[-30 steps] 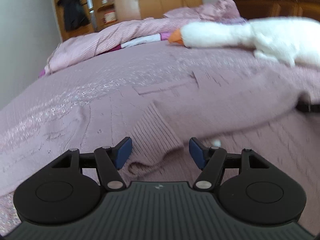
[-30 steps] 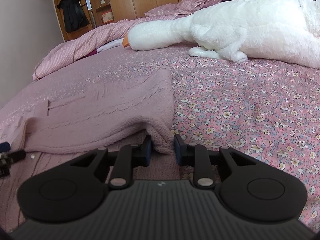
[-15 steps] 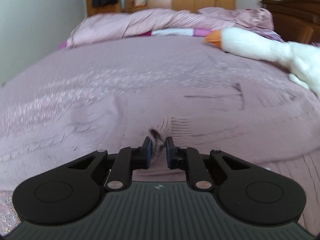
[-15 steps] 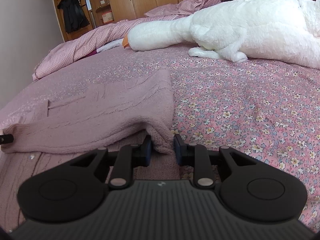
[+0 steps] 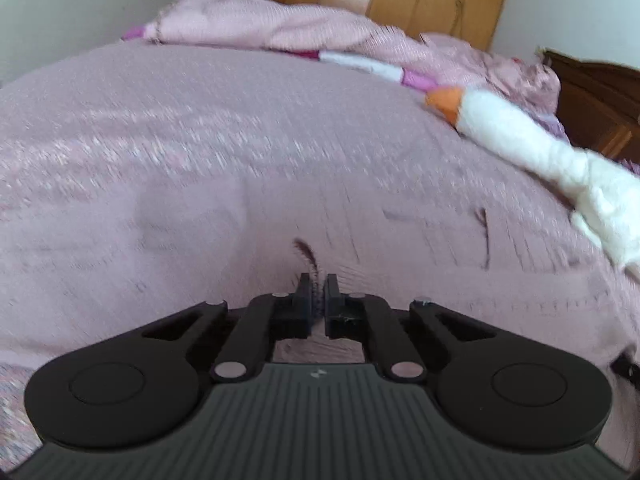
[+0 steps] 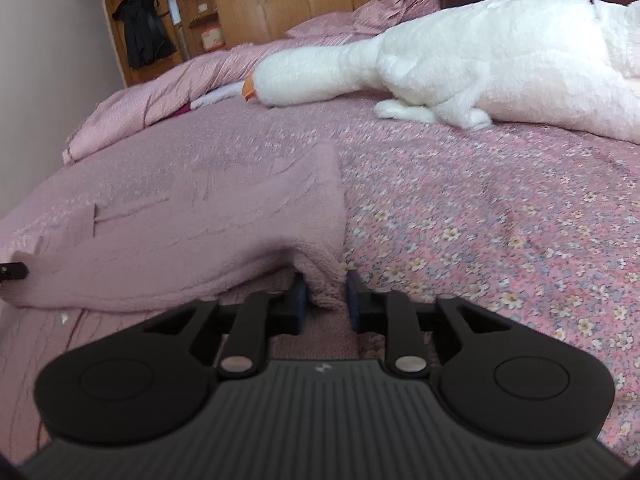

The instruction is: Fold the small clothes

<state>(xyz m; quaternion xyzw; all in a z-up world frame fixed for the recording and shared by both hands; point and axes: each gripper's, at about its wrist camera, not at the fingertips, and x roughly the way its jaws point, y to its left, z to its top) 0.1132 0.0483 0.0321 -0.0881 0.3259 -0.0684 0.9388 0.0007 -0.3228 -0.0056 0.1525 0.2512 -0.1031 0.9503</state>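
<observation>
A flowered pink bed cover (image 6: 500,216) fills most of the right wrist view, with a white plush goose (image 6: 460,52) lying across the upper right. A pink knit sweater (image 6: 224,220) lies left of centre, its near edge lifted. The right gripper (image 6: 326,298) pinches that edge at lower centre. In the blurred left wrist view, the left gripper (image 5: 319,300) seems clamped on a fold of the sweater (image 5: 280,216) at lower centre.
</observation>
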